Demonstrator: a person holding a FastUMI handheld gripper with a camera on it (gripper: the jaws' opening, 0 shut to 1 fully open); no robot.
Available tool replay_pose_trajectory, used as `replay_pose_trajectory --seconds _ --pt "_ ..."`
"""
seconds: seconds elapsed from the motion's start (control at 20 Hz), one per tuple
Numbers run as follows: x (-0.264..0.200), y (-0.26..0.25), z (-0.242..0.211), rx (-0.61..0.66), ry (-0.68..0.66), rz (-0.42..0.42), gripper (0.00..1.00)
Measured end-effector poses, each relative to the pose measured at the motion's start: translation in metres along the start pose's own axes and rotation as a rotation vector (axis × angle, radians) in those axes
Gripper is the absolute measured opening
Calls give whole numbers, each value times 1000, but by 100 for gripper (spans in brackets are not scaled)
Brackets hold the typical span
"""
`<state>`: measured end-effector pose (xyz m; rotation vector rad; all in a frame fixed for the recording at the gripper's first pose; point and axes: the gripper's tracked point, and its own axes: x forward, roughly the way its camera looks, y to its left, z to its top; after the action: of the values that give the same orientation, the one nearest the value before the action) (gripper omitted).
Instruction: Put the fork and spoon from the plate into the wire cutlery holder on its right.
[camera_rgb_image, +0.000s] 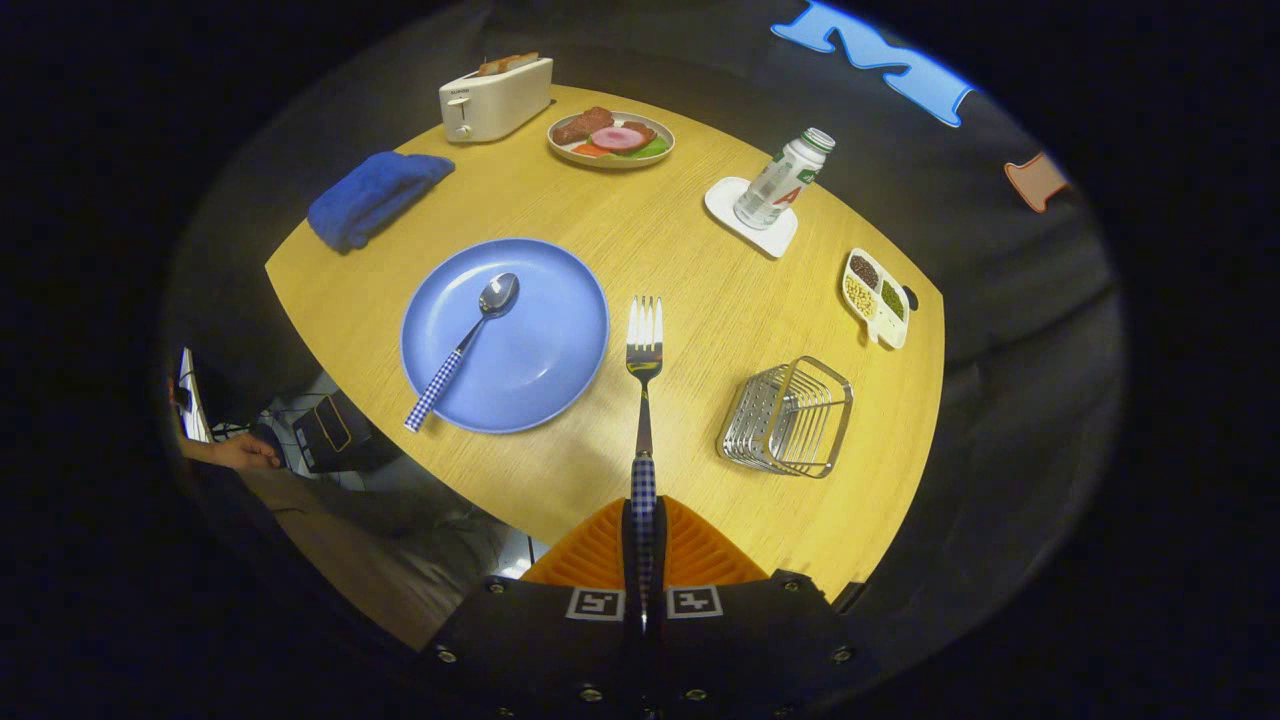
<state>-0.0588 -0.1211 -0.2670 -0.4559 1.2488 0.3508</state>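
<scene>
Wooden table (700, 300), on it toaster (495, 97), blue cloth (375, 197), blue plate (540, 350), food plate (611, 139), coaster (728, 205), snack dish (876, 297), wire cutlery holder (787, 416)

You are working in a staged recording booth dressed as a dining corner, not a real home. A wooden table (700, 300) carries breakfast items: a toaster (495, 98), a plate of food (611, 139), a bottle (782, 180) and a snack tray (876, 297). Black cloth (1020, 300) encloses the table.

Blue plate (530, 370), blue-checked spoon (465, 345) and fork (644, 400) handles, blue cloth (375, 195), yellow wooden table (700, 290)
</scene>
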Motion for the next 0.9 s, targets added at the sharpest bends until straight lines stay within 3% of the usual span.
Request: replay_pose_trajectory --seconds 0.4,0.6,0.9 --pt "-27 -55 -17 39 41 -15 1" --pt "-34 -85 -14 155 49 31 1" --pt "-31 -123 -23 199 115 -11 1"
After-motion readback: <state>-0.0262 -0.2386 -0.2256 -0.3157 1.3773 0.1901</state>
